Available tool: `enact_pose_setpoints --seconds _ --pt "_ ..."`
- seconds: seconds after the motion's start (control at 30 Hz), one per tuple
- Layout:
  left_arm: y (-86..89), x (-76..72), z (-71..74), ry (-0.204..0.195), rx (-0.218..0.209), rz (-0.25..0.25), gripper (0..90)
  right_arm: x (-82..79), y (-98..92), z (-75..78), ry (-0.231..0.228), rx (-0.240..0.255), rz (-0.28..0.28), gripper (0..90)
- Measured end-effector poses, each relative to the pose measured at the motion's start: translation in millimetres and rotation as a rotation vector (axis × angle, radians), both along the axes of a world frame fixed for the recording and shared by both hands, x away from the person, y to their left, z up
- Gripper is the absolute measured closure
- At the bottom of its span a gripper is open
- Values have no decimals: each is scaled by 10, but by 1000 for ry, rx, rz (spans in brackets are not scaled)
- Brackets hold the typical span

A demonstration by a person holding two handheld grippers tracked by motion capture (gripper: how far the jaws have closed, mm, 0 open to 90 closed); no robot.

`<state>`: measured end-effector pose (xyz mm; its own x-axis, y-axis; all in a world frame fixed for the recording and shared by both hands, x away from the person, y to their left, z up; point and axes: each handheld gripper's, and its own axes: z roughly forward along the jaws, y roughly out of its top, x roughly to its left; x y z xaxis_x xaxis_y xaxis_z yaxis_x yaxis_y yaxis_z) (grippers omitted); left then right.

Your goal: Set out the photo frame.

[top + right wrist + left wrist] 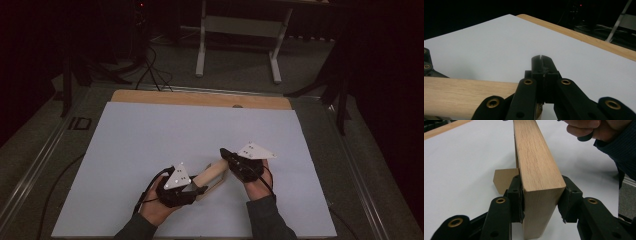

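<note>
Pale wood is what both hands work on: a long block [212,172] lies between the two grippers, its long axis running from lower left to upper right in the high view, low over the white surface [150,140].

The left gripper [541,202] clamps one end of the block. In the left gripper view the block's squared end sits between the black jaws, with a pad pressed on each broad side, and the block runs straight away from the camera along the gripper's own line. So this end is held firmly and in line with the gripper.

The right gripper [541,58] is at the far end. Its jaws are closed tip against tip with nothing between them, and in the right gripper view the block passes crosswise under and to the left of them, ending about at the jaws' base. It lies beside and below this gripper, not inside it.

A small brown piece [505,180] sits on the surface just beside the block, close to the left gripper's jaws; what it is I cannot tell.

Judging from this, the coming move turns on the far end: the right gripper is the nearer one to it, and would need to open across the block's width to take hold.
</note>
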<state>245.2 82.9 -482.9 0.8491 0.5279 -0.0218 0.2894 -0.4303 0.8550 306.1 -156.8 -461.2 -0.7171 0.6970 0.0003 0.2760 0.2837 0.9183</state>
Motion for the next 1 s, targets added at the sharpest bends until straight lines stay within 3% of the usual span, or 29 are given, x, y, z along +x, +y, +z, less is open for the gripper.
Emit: enact_pose_setpoints --seconds 0.27,0.47,0.5,0.6,1.0 --pt "4 24 -7 28 -11 7 591 -3 10 10 -1 -16 -5 898" --pt "20 36 -5 22 -3 28 578 -3 -7 16 5 -17 -4 898" --pt "48 54 -5 22 0 62 567 -6 -17 17 9 -14 -8 898" --pt "66 65 -5 22 2 91 558 -8 -33 20 11 -13 -7 898" --pt "117 109 -18 27 -11 161 541 -14 -69 30 22 -19 -3 898"
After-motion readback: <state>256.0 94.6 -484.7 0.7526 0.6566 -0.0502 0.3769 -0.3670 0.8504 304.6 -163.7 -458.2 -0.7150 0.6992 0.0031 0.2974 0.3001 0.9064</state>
